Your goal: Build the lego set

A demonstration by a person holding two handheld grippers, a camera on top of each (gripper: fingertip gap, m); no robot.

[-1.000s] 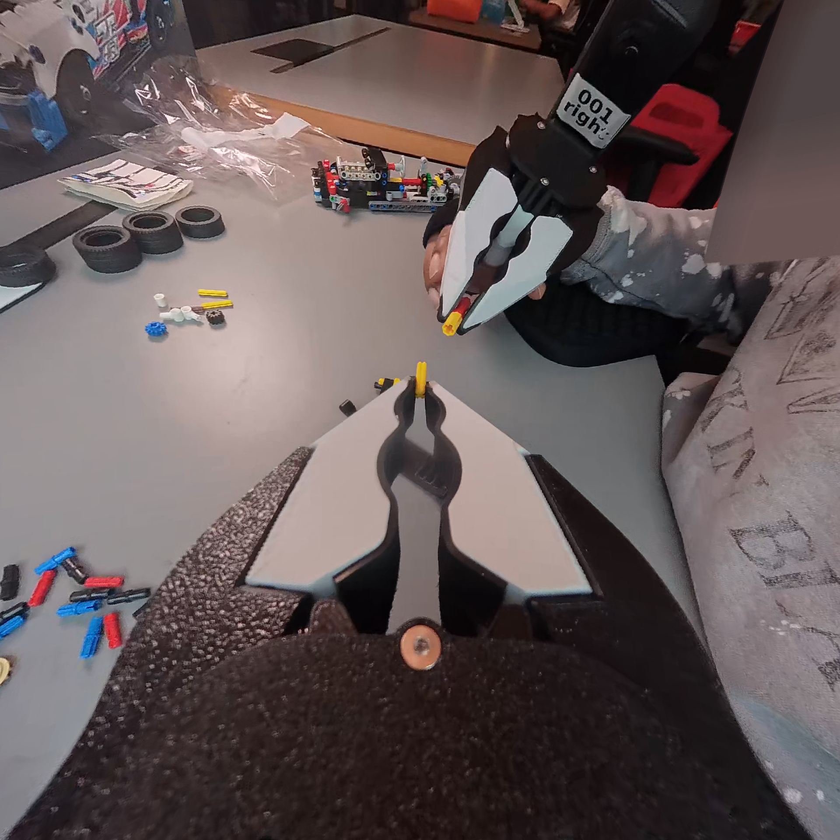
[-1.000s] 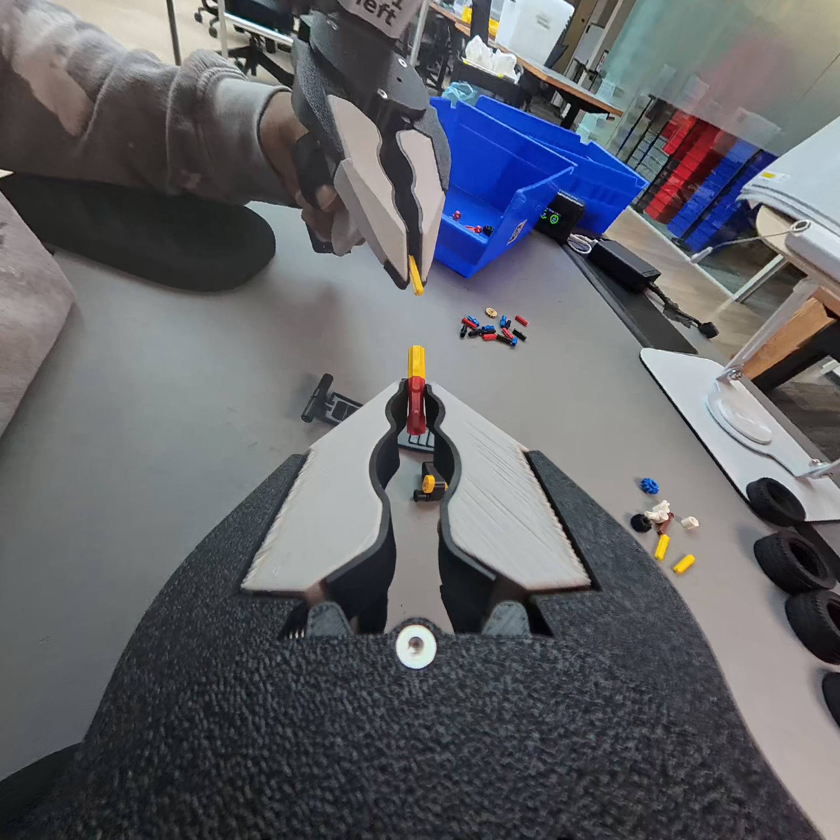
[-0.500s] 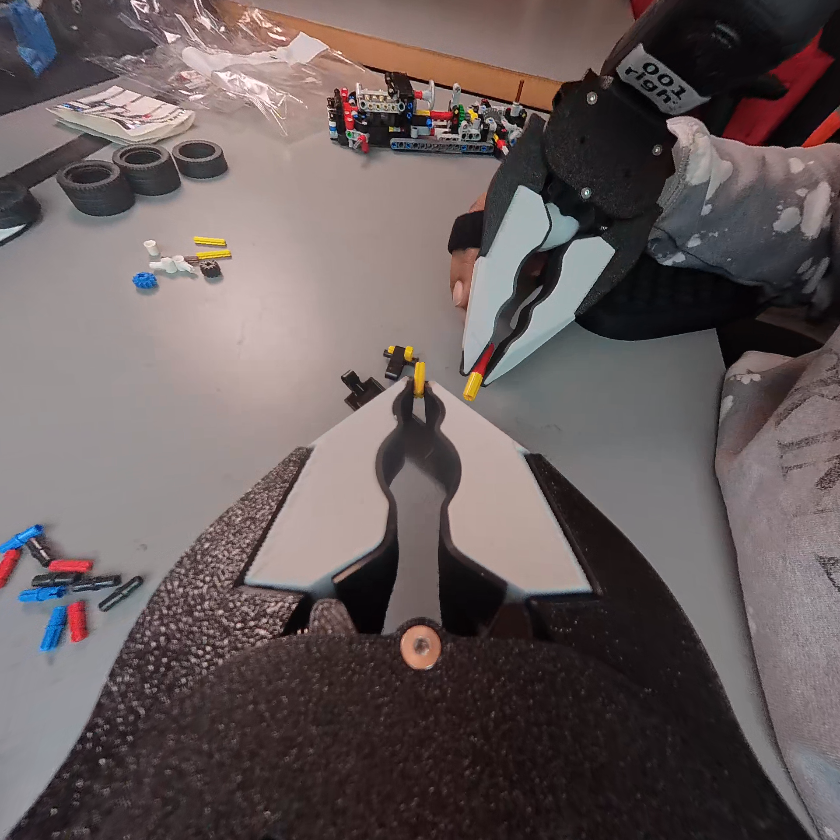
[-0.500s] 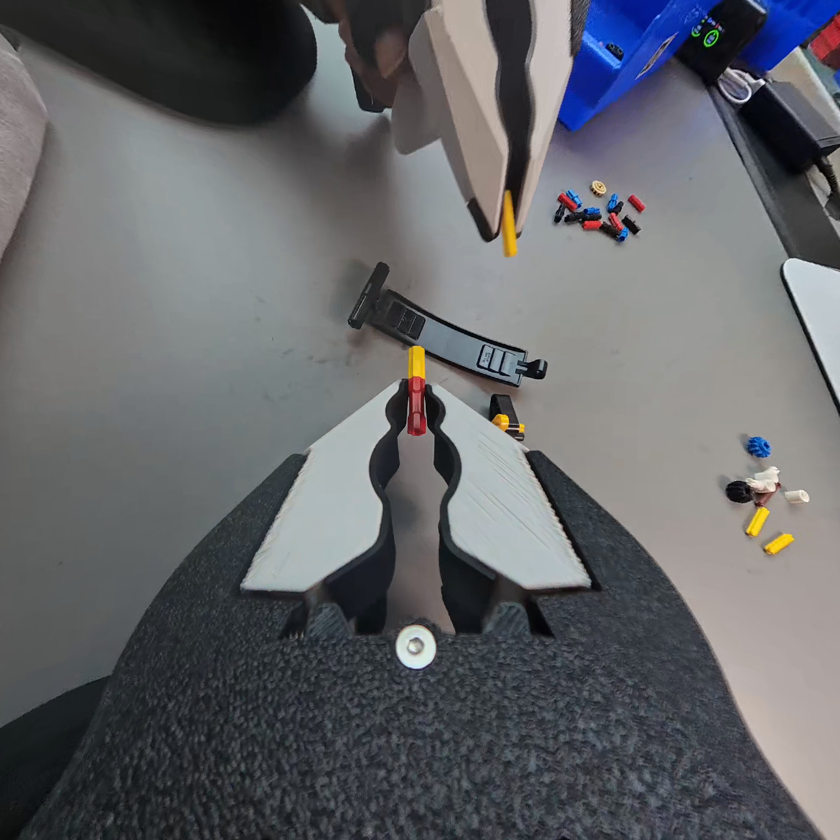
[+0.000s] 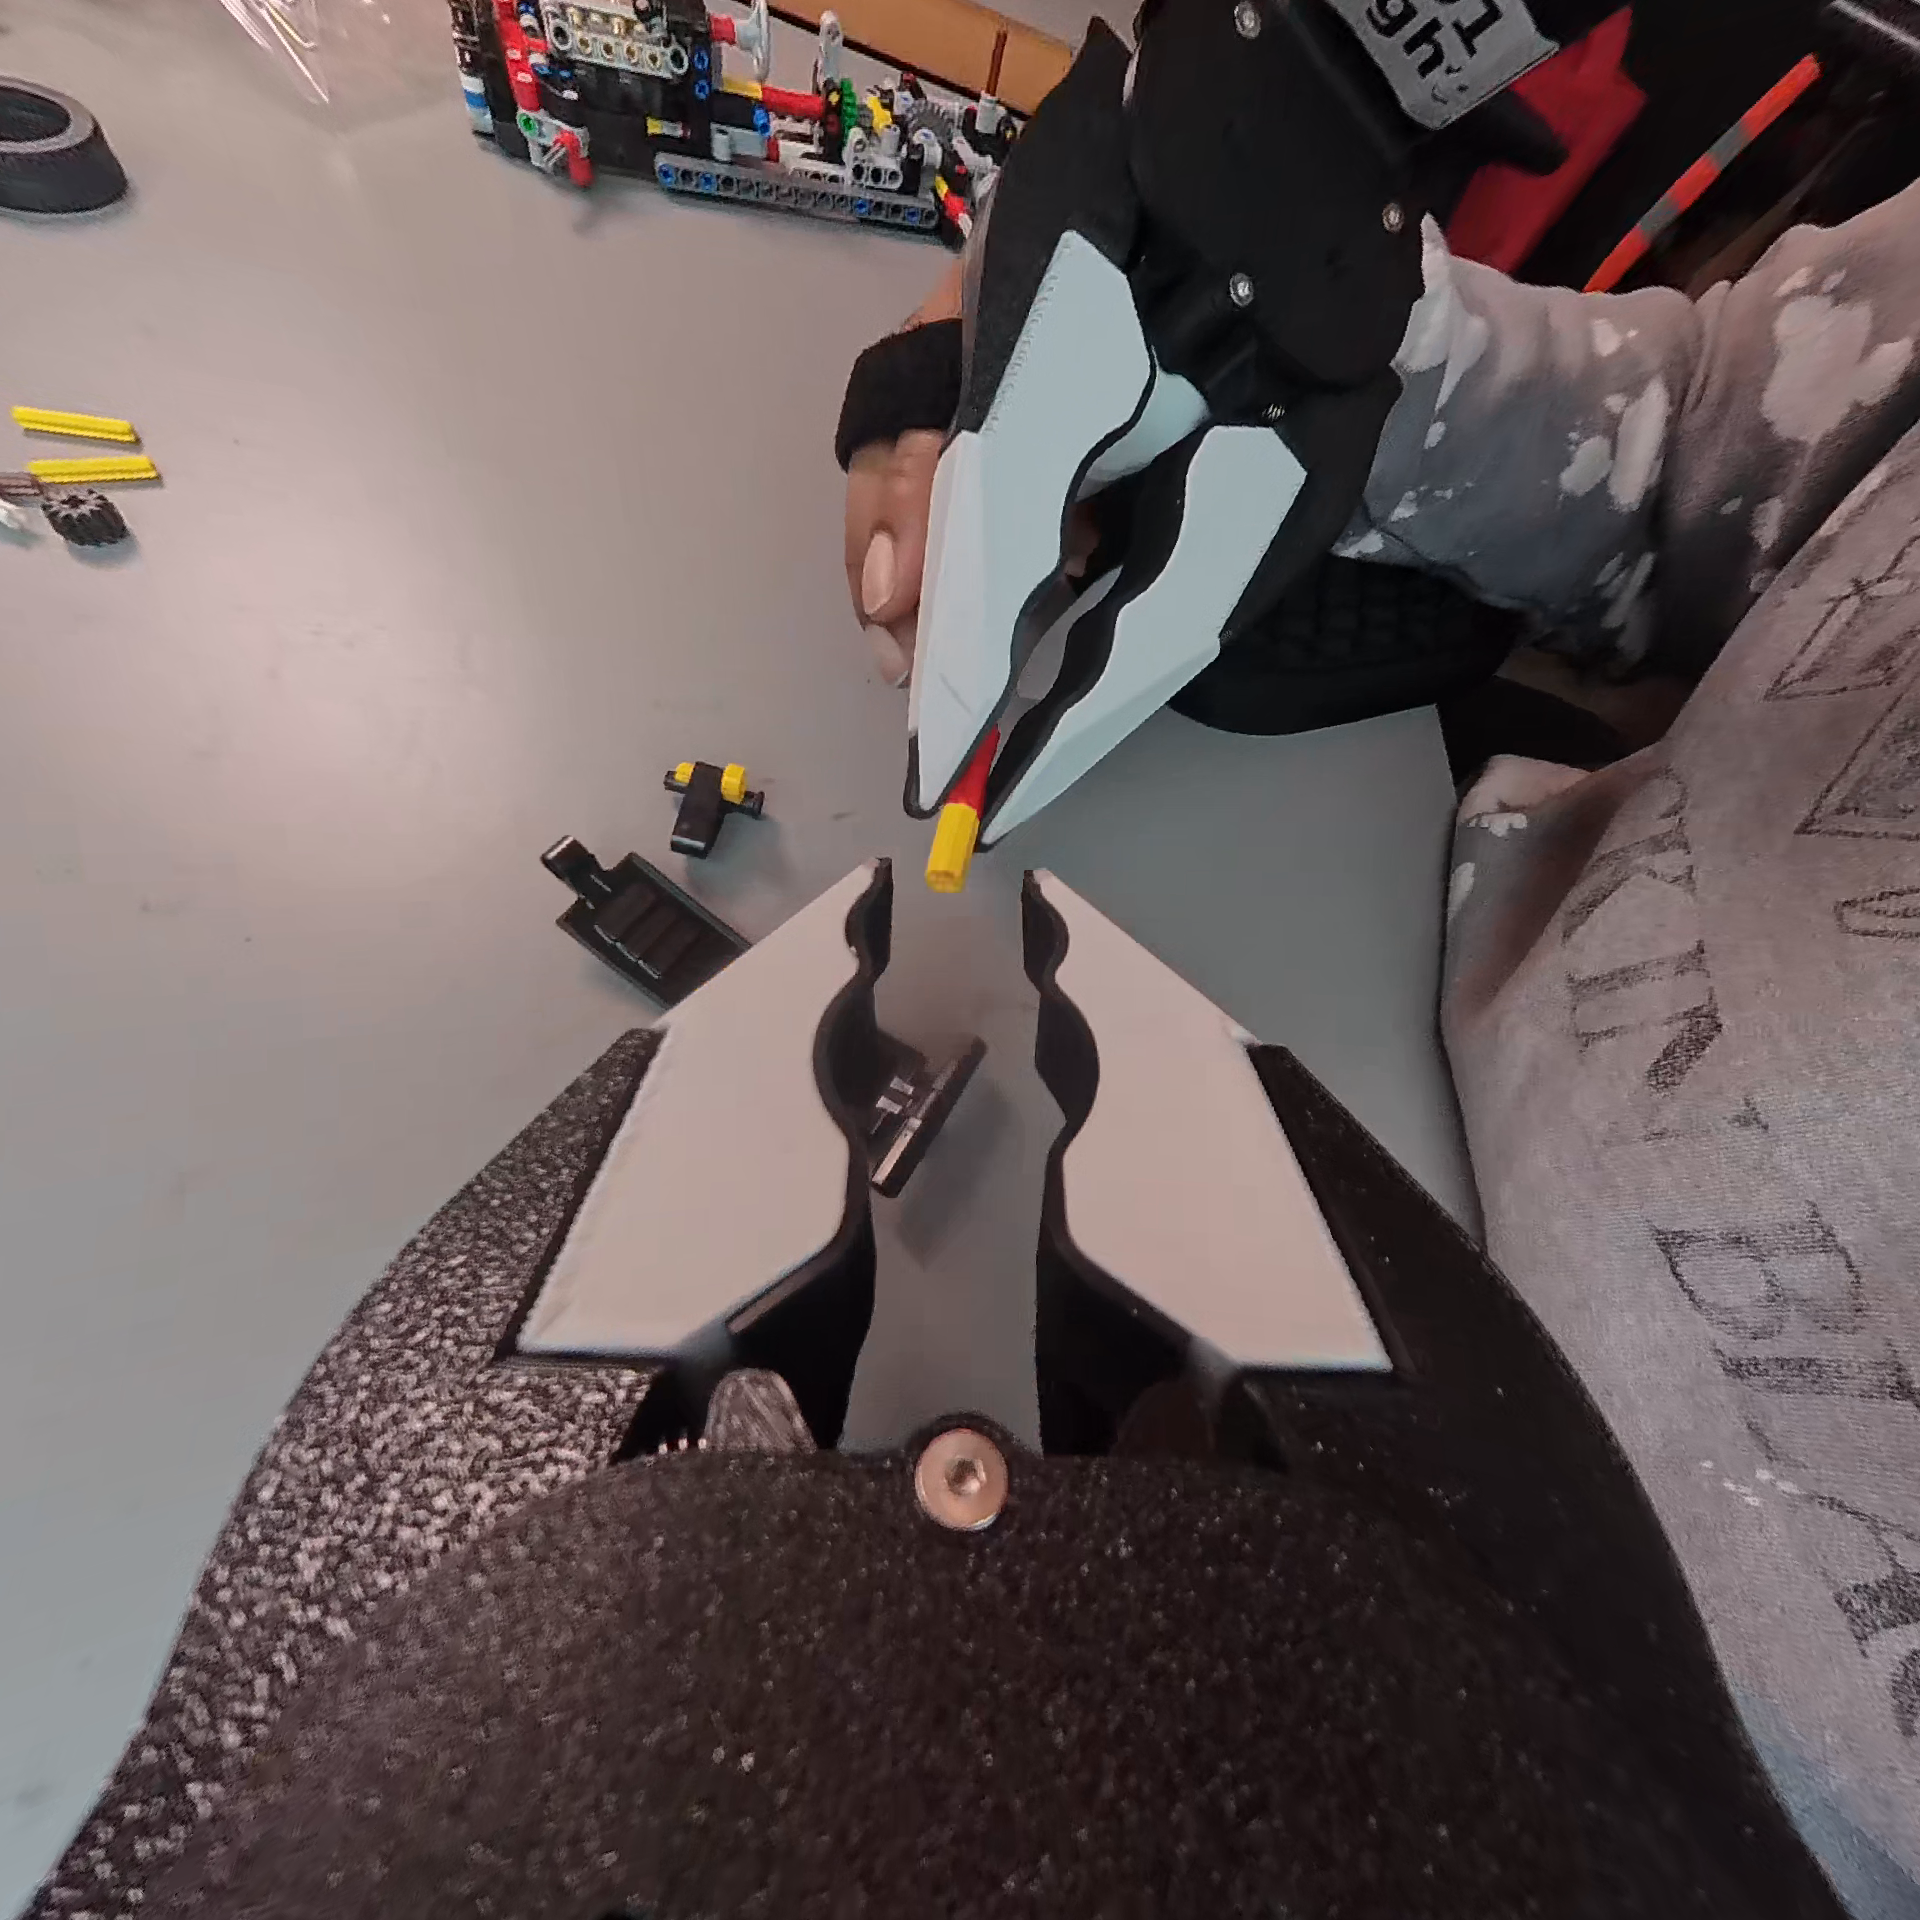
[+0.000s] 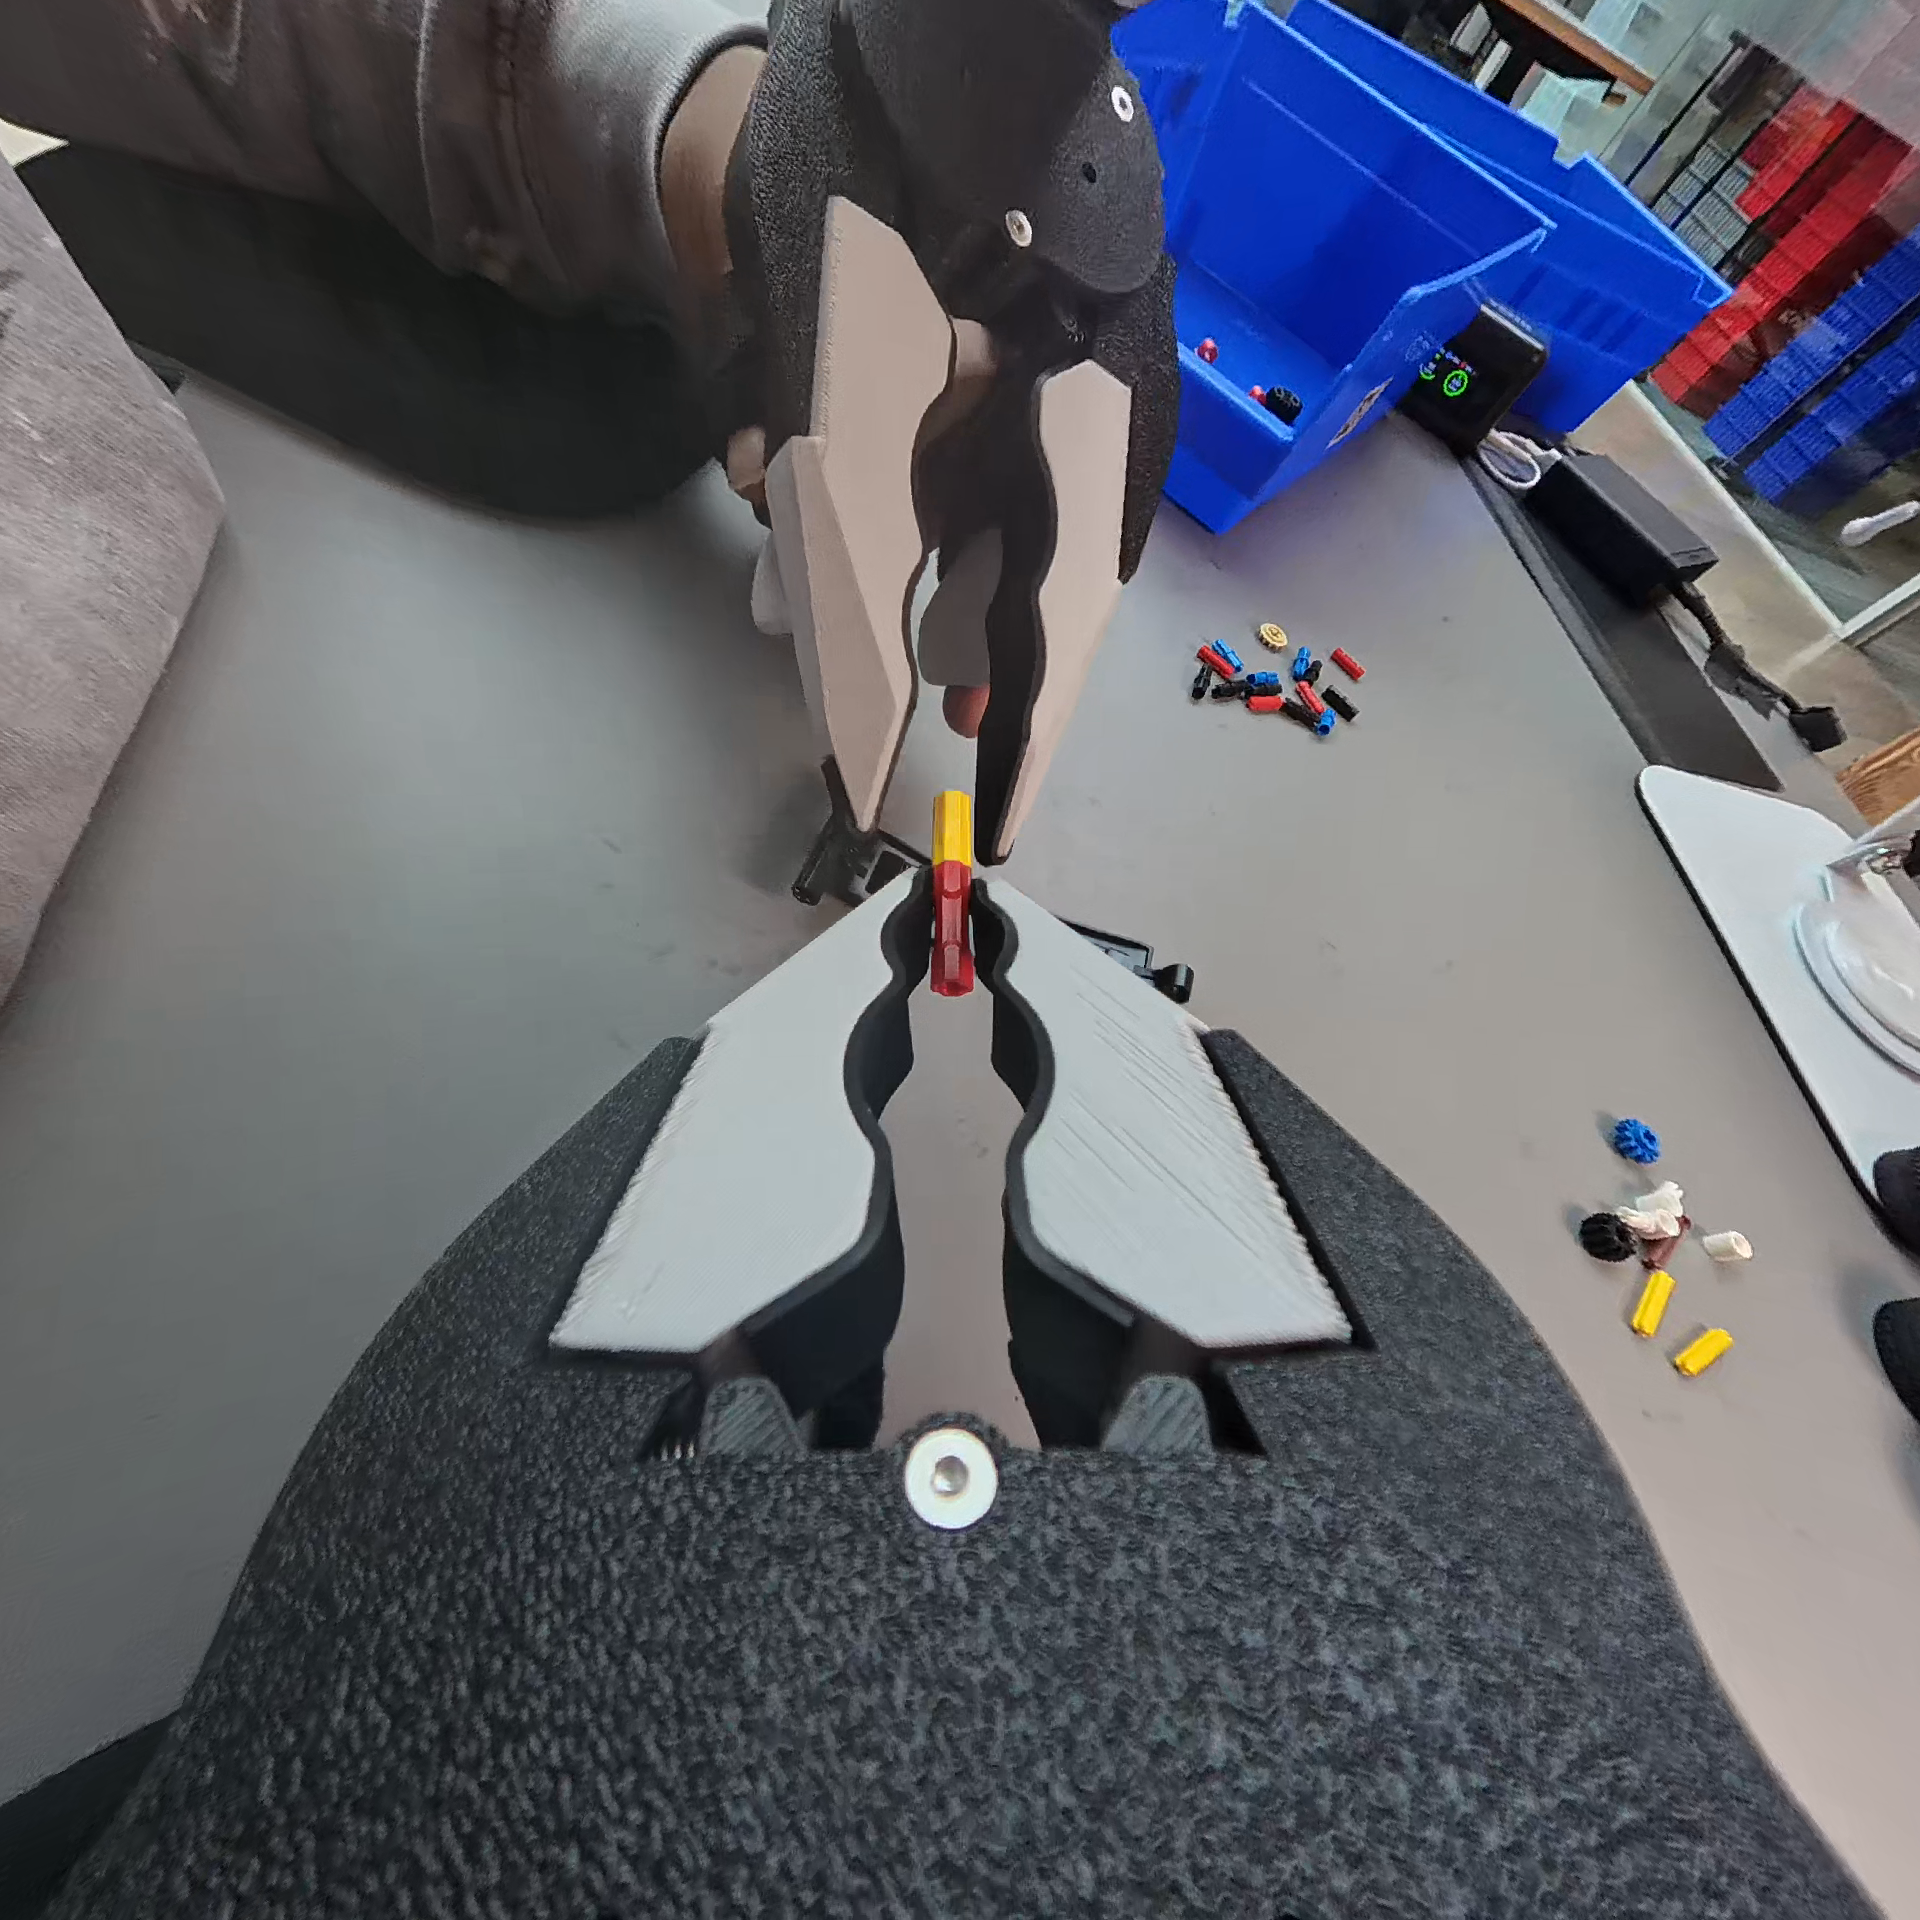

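Right gripper: pinches a red axle whose far end carries a yellow bush; the bush sticks out past the tips.
Left gripper: spread and empty; the bush tip sits in the gap between its tips.
Step in hand: apparently a hand-over or seating of the bush. Judged best done by squaring the left tips on the yellow part alone, closing gently, and keeping the axle straight so nothing twists off.
Below the tips: a black panel piece on the grey table, with a small black-and-yellow connector at 11 o'clock of it.
Open room: bare table from 8 to 10 o'clock.
Edges: the part-built chassis at 11 o'clock, well apart; the table edge and a grey sleeve at 3 o'clock, near.
Loose pins: at 1 o'clock in the right wrist view, before a blue bin.
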